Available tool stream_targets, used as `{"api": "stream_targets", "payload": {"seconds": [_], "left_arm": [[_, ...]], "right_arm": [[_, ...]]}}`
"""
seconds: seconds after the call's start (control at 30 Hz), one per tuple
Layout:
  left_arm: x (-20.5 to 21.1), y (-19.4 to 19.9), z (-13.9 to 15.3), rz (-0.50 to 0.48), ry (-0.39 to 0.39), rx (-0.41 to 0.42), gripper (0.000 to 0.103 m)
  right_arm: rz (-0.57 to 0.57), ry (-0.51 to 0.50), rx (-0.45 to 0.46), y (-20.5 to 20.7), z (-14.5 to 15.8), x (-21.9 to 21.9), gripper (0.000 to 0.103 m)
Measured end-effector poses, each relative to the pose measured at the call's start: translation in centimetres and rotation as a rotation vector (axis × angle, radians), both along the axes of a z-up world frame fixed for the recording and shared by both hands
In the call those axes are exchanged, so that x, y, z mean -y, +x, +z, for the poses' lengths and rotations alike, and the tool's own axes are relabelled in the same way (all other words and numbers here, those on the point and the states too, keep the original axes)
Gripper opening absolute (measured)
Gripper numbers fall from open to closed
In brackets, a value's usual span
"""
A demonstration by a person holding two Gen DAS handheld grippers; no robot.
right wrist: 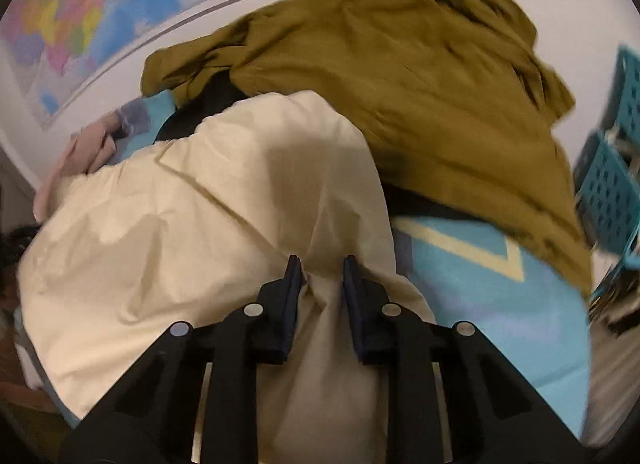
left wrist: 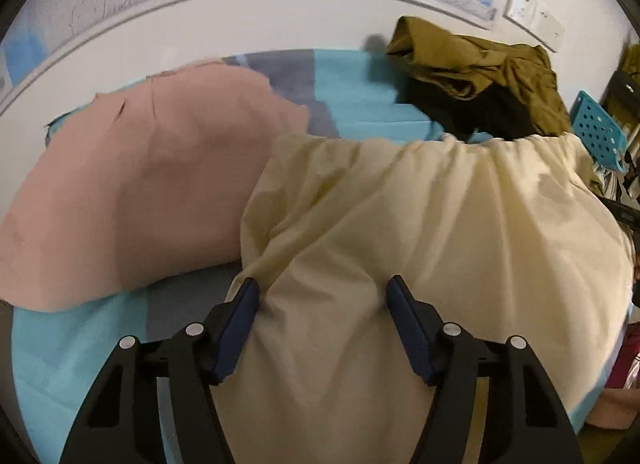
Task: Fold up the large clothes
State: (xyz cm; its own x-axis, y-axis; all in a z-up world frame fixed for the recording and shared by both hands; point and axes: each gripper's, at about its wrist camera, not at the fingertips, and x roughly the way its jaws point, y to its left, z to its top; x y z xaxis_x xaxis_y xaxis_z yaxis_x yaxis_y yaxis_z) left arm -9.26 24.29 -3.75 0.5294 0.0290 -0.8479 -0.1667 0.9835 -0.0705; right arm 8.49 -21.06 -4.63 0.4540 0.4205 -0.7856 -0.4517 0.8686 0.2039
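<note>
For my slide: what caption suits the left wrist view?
Left gripper straddling cream garment beside pink one.

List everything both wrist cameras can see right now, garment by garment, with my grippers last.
cream garment: 1, pale yellow, nearest on the bed, between both grippers' fingers
pink garment: 1, dusty pink, left of the cream one
olive garment: 1, olive, heaped behind the cream one
black garment: 1, under the olive heap
bed cover: 1, turquoise and grey
wall map: 1, multicoloured
basket: 1, teal, right edge
left gripper: open, straddling cream cloth
right gripper: narrow gap, cream cloth between fingers
</note>
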Motion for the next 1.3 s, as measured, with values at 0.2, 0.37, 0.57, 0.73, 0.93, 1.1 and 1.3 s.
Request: {"api": "stream_targets", "payload": {"seconds": [0.2,0.37,0.57,0.73,0.93,1.1,1.3], "left_arm": [[1.7,-0.7,3.0,-0.036,0.017,0.082,0.07],[3.6,0.6,3.1,-0.114,0.027,0.07,0.074],[3.0,4.1,0.0,-0.054,0.071,-0.034,0.064],[2.5,3.8,0.3,-0.019,0.046,-0.012,0.062],[3.5,2.3,1.8,-0.017,0.055,0.048,0.066],[4.6,1.5,2.7,-0.03,0.073,0.076,0.07],[4.3,1.7,2.0,-0.015,0.076,0.05,0.07]], "right_arm": [[0.023,0.079,0.124,-2.7,4.4,-1.1,0.047],[0.211,0.087,0.146,-4.3,5.5,-6.5,0.056],[0.283,-0.075,0.088,-2.3,0.5,-12.2,0.024],[0.219,0.025,0.023,-0.8,-0.4,-10.4,0.01],[0.215,0.06,0.114,-3.5,2.2,-9.2,0.049],[0.205,0.117,0.131,-4.2,3.7,-7.9,0.05],[0.186,0.12,0.124,-4.0,3.3,-6.8,0.05]]}}
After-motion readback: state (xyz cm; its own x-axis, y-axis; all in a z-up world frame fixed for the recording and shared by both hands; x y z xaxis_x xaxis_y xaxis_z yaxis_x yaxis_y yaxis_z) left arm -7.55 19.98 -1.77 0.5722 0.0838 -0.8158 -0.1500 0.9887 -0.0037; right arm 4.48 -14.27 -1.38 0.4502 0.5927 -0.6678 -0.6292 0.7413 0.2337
